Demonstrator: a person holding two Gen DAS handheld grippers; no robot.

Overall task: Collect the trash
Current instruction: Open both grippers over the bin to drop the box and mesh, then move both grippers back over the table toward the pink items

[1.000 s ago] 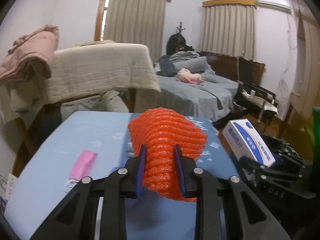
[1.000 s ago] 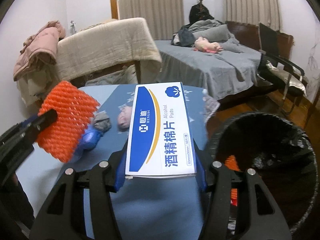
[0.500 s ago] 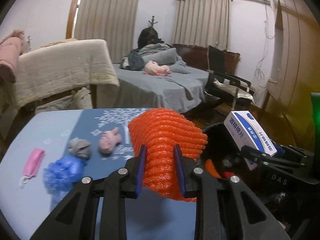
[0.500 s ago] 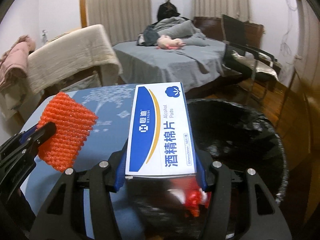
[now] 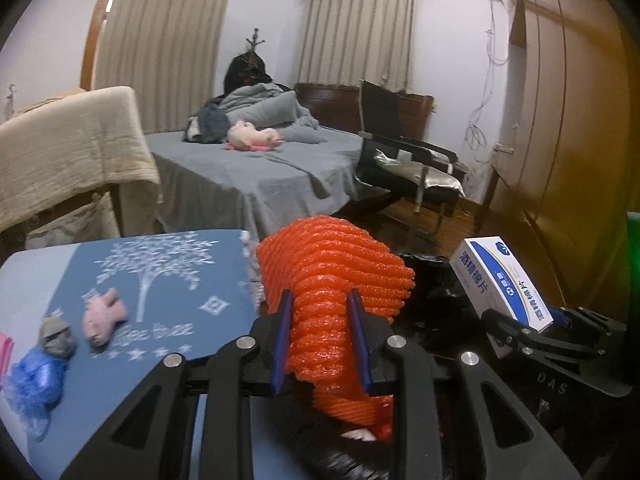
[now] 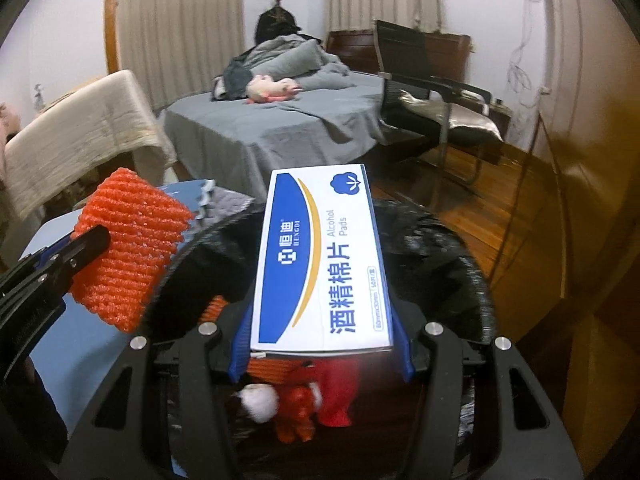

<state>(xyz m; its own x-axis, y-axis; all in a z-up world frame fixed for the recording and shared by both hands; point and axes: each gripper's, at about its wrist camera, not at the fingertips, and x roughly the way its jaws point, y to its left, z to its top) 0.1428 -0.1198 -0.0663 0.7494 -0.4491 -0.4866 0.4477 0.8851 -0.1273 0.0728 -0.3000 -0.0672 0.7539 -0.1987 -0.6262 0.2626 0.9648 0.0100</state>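
My left gripper (image 5: 320, 340) is shut on an orange foam net sleeve (image 5: 336, 280) and holds it over the near rim of a black-lined trash bin (image 6: 452, 240). The sleeve also shows in the right wrist view (image 6: 128, 248). My right gripper (image 6: 320, 344) is shut on a white and blue alcohol pads box (image 6: 320, 264) and holds it above the bin's opening. The box also shows in the left wrist view (image 5: 500, 284). Red, orange and white trash (image 6: 304, 396) lies inside the bin. On the table lie a blue crumpled piece (image 5: 36, 376), a grey piece (image 5: 56, 338) and a pink piece (image 5: 104, 314).
The blue table (image 5: 160, 280) with a white tree print is left of the bin. A bed (image 5: 256, 168) with grey covers and a black chair (image 5: 404, 152) stand behind. A chair with a beige cloth (image 5: 68, 144) stands at the left. Wooden wardrobe doors (image 5: 568, 120) are at the right.
Both grippers have swung right from over the table to above the bin, still holding the sleeve and the box. The bin's inside has come under the right gripper.
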